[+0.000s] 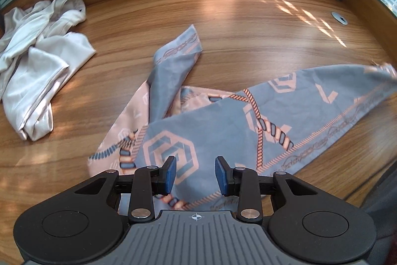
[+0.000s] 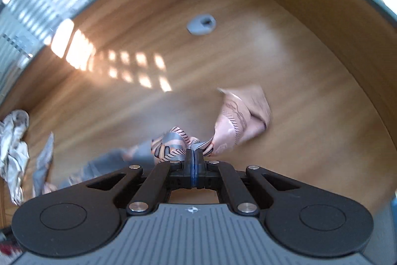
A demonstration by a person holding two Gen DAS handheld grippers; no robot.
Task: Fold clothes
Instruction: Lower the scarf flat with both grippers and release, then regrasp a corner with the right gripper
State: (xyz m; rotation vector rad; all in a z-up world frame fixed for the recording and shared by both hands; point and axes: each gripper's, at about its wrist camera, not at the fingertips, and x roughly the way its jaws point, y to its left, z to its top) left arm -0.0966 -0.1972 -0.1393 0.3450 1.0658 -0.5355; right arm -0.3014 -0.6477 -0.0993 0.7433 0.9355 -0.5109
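Scarf (image 1: 223,121) sits mid-table (image 1: 248,24), blue-grey and peach with rope and hexagon print, rumpled, one corner flipped up. Right gripper (image 2: 194,155) is clamped tight on a bunched edge, lifting that end off the wood, likely to pull the cloth taut and find a corner before folding. Right view is motion-blurred, so exact grip point is unclear. Left gripper (image 1: 196,174) hangs over the near edge, jaws wide, nothing between them, probably lining up the opposite corner. Crumpled white garment (image 1: 37,61) lies apart, far left, untouched.
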